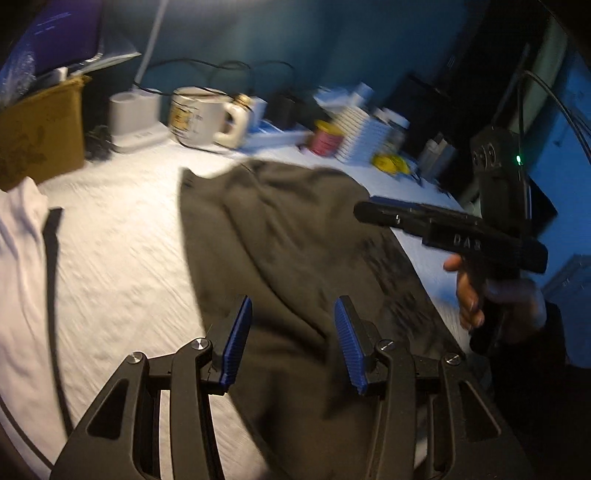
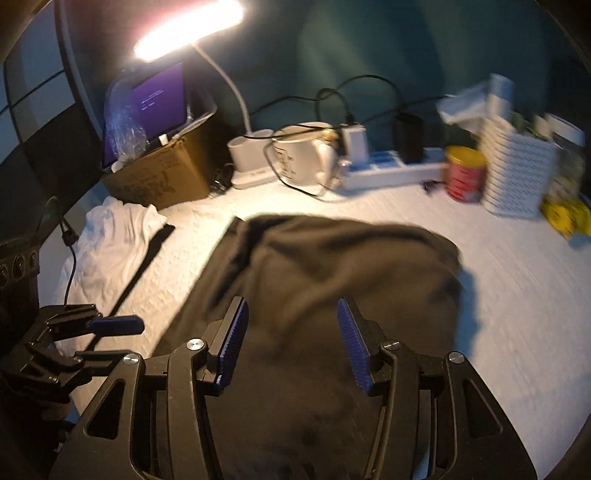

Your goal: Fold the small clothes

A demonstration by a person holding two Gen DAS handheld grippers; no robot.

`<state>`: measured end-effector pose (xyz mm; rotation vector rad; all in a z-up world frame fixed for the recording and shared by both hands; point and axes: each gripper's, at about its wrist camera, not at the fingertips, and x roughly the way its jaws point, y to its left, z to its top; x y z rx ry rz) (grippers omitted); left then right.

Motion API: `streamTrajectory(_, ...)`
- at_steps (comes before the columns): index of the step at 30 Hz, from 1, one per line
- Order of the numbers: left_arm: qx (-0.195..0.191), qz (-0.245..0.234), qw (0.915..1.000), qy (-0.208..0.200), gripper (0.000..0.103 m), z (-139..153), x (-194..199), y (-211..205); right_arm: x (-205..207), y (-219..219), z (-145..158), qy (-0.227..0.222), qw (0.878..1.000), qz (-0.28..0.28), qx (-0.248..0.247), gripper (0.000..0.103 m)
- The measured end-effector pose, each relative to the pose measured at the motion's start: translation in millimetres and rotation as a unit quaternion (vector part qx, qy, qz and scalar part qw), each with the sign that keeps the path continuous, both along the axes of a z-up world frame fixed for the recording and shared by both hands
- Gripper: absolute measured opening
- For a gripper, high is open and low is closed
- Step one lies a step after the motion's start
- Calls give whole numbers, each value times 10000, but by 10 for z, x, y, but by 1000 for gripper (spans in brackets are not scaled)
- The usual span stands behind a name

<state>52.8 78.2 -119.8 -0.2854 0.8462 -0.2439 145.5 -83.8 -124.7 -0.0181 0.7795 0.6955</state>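
A dark olive garment [image 1: 280, 251] lies rumpled on the white textured table cover [image 1: 122, 236]; it also shows in the right wrist view [image 2: 332, 273]. My left gripper [image 1: 293, 306] is open and empty, its blue pads above the garment's near part. My right gripper [image 2: 291, 306] is open and empty, above the garment's near edge. The right gripper's body shows in the left wrist view at the right [image 1: 454, 236], held in a hand. The left gripper shows at the lower left of the right wrist view [image 2: 114, 325]. A white garment [image 2: 114, 240] with a dark strip lies at the left; it also shows in the left wrist view [image 1: 22, 258].
Along the back stand a cardboard box [image 2: 162, 177], a lit desk lamp [image 2: 188, 29] on a white base, a large mug [image 2: 299, 155], a power strip [image 2: 391, 170], a red can [image 2: 463, 173], a white ribbed box [image 2: 517, 173] and yellow items [image 2: 565, 218]. Cables trail behind.
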Motion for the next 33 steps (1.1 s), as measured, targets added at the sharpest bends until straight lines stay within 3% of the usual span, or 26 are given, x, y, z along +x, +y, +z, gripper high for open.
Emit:
streamTrajectory(6, -377, -241, 9986, 282, 46, -175, -157, -175, -306, -595, -153, 207, 9981, -574, 75, 53)
streamTrajectory(10, -339, -329, 9969, 623, 46, -335, -226, -288, -537, -906, -274, 344, 9959, -826, 139, 53)
streamTrajectory(12, -299, -480, 9967, 583, 45, -350, -303, -369, -658, -1014, -347, 401, 9949, -912, 135, 53)
streamTrajectory(14, -216, -669, 9963, 490, 32, -330, -369, -459, -770, -1078, -419, 464, 9946, -920, 140, 53)
streamTrajectory(15, -187, -721, 9960, 488, 12, -328, -386, -490, -813, -1091, -445, 485, 9945, -920, 136, 53)
streamTrajectory(17, -103, -743, 9962, 453, 5, -308, -425, -521, -907, -1091, -501, 522, 9945, -903, 98, 53)
streamTrajectory(19, 213, -770, 9966, 195, 4, -195, -523, -576, -986, -1087, -540, 543, 9946, -881, 60, 53)
streamTrajectory(22, 116, -554, 9984, 45, 4, -44, -587, -486, -1078, -1076, -561, 563, 9950, -825, 63, 53)
streamTrajectory(27, 174, -234, 9996, 48, 4, 13, -633, -293, -1232, -1026, -555, 496, 9961, -729, -20, 53)
streamTrajectory(33, 210, -234, 9994, 140, 4, -56, -648, -332, -1412, -988, -607, 465, 9966, -673, -136, 53)
